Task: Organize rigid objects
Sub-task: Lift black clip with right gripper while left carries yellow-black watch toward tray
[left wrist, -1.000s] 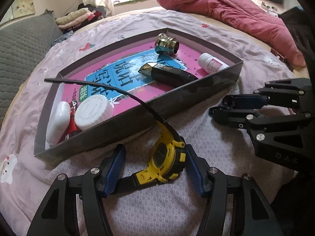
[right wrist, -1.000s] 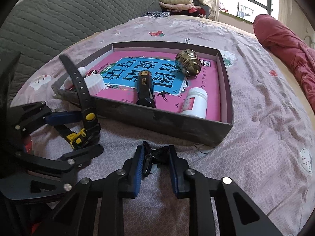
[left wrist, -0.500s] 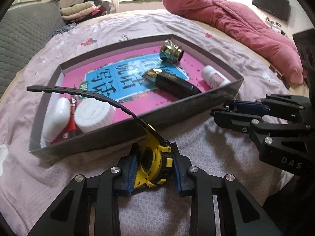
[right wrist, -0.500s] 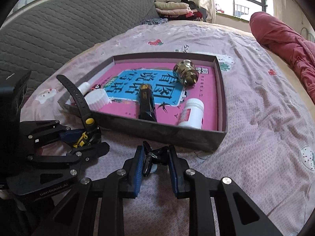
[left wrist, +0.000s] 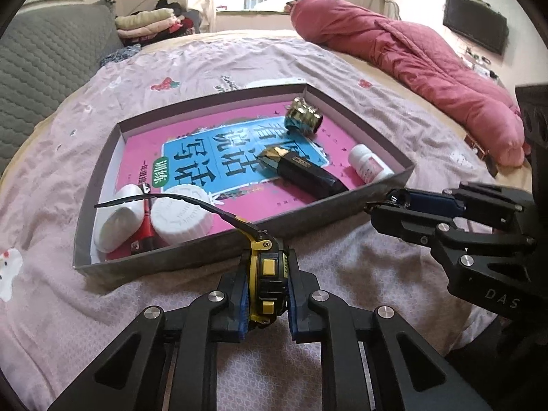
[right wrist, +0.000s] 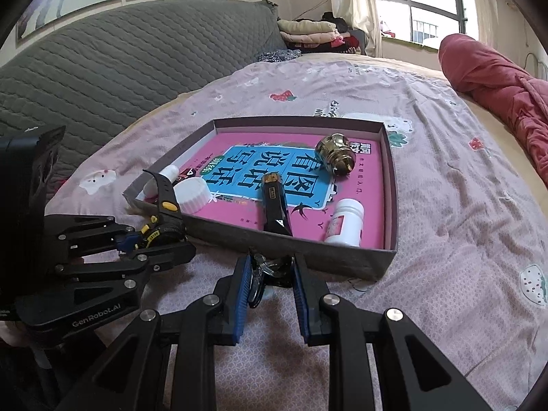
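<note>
Since a second ago, both grippers have lifted their loads off the bedspread, and the left one has clamped its jaws on the watch.

Left gripper (left wrist: pixel 265 294) tilts down toward the tray's (left wrist: pixel 191 257) near wall, its blue pads squeezing the yellow-and-black watch (left wrist: pixel 269 274) edge-on; the strap (left wrist: pixel 171 200) arches forward over the near wall and the white caps inside. Right gripper (right wrist: pixel 270 294), also angled down, is closed on a black clip (right wrist: pixel 270 269) just short of the tray's near wall. Inside the tray lie a black lighter (left wrist: pixel 301 174), a brass knob (left wrist: pixel 303 120) and a white bottle (left wrist: pixel 370 167).
</note>
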Tool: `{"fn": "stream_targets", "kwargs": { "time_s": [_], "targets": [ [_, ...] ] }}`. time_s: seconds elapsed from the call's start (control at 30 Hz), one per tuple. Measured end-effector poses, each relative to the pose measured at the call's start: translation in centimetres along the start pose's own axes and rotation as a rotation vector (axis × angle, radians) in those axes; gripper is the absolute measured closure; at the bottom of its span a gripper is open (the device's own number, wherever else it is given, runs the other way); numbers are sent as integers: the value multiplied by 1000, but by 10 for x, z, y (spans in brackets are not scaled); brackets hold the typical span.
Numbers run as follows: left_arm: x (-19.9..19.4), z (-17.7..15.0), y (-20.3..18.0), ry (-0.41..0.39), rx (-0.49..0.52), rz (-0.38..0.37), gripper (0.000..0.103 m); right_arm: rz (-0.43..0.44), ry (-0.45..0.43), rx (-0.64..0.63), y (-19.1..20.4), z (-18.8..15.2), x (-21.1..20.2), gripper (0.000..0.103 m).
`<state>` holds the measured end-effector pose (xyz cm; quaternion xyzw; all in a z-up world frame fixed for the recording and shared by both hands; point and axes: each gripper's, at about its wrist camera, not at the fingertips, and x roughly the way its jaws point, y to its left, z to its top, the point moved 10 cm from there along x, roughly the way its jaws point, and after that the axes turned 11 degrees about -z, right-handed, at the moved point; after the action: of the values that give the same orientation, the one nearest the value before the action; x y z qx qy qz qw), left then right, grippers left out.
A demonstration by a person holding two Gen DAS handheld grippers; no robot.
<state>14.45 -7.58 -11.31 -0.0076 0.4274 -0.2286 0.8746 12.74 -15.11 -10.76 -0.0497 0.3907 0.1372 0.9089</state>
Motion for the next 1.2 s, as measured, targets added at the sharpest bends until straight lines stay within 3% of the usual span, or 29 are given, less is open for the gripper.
{"fn": "stream_targets", "kwargs": {
  "time_s": [0.23, 0.53, 1.2],
  "targets": [
    [-20, 15, 0, -52, -18, -6, 86, 13, -47, 17, -1, 10, -11, 79],
    [-47, 43, 7, -125, -23, 48, 86, 28, -125, 41, 2, 33, -29, 79],
    [-66, 79, 25, -200, -35, 128, 86, 4, -200, 87, -14, 60, -34, 79]
  ]
}}
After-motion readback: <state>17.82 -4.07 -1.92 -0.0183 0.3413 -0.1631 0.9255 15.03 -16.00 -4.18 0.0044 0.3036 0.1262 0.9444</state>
